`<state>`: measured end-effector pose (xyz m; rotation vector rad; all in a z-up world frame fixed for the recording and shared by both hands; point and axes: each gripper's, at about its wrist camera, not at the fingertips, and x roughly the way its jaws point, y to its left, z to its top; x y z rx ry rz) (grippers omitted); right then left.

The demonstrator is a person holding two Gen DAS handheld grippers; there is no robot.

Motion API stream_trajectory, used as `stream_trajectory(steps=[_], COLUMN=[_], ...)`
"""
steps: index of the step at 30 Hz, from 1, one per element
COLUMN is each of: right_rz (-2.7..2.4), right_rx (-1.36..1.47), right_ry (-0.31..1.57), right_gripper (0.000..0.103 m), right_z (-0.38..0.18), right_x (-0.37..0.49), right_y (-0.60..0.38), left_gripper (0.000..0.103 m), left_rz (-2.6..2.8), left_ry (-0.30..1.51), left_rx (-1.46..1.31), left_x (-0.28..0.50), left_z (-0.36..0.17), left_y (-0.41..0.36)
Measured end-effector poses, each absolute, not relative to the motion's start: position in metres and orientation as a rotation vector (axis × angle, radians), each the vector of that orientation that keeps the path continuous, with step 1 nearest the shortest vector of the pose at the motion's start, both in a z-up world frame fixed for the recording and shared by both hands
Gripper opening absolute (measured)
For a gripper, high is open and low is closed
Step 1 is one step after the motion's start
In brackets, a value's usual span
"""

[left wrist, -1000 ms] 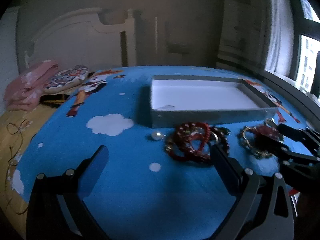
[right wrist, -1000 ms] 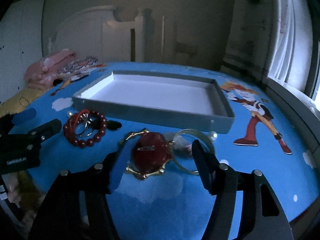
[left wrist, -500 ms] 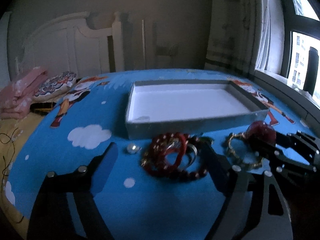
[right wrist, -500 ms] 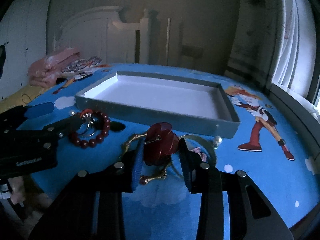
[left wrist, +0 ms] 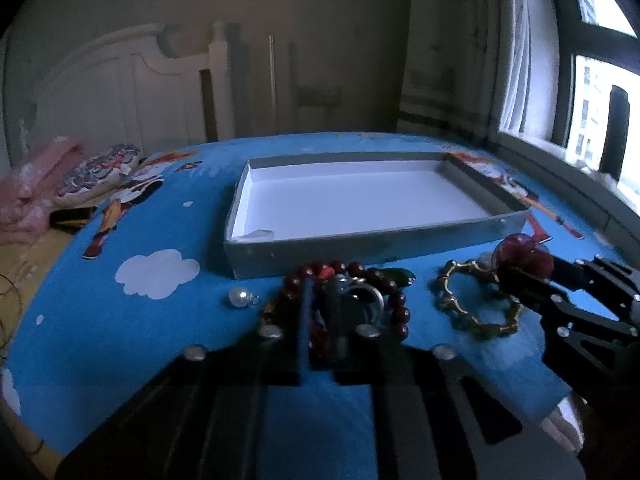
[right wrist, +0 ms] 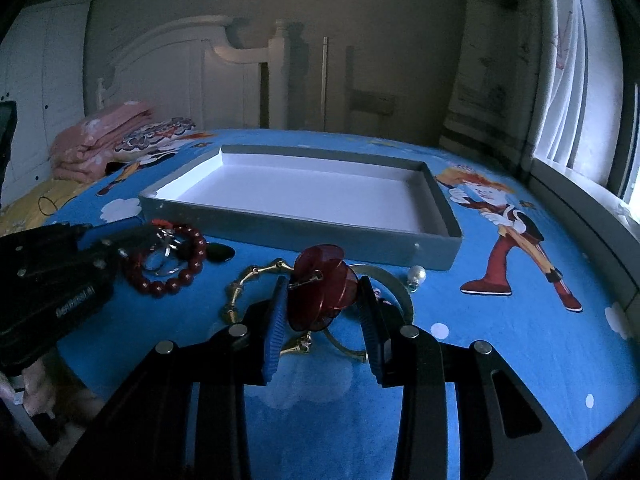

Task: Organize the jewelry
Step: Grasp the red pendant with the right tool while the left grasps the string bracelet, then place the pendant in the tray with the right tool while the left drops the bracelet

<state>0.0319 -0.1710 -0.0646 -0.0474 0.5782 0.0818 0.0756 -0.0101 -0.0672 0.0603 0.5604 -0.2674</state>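
A grey tray (left wrist: 400, 240) (right wrist: 280, 232) with a white floor stands on the blue cartoon cloth. In front of it lies a red bead bracelet (left wrist: 360, 270) (right wrist: 176, 284) with silver rings (left wrist: 370, 300) inside. My left gripper (left wrist: 320, 320) is shut on the red bead bracelet's near side. My right gripper (right wrist: 324, 300) is shut on a red flower brooch (right wrist: 320, 292) (left wrist: 524, 256) that is joined to a gold chain bracelet (left wrist: 472, 316) (right wrist: 240, 284). The brooch is raised off the cloth.
A pearl (left wrist: 239, 297) lies left of the beads, another pearl (right wrist: 416, 274) near the tray's right corner. A dark oval stone (right wrist: 220, 254) and a thin bangle (right wrist: 400, 292) lie on the cloth. Folded pink cloth (right wrist: 100, 136) sits far left. A window sill (left wrist: 580, 176) runs along the right.
My left gripper has moved in and closed from wide open onto the red bead bracelet. My right gripper has closed on the red brooch and lifted it slightly.
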Motion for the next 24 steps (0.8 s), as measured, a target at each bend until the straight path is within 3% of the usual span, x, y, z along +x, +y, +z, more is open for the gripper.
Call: stream_trajectory(steps=[24], right_rz=[0.113], right_rx=[-0.104], right_ry=[0.437], right_gripper=[0.035], right_z=[-0.014], right_x=[-0.002], right_y=[-0.146], left_gripper=[0.004], left_rz=[-0.231], left_ry=[0.418], left_rx=[0.013], left_x=[0.039], left_z=[-0.007], left_y=[0.018])
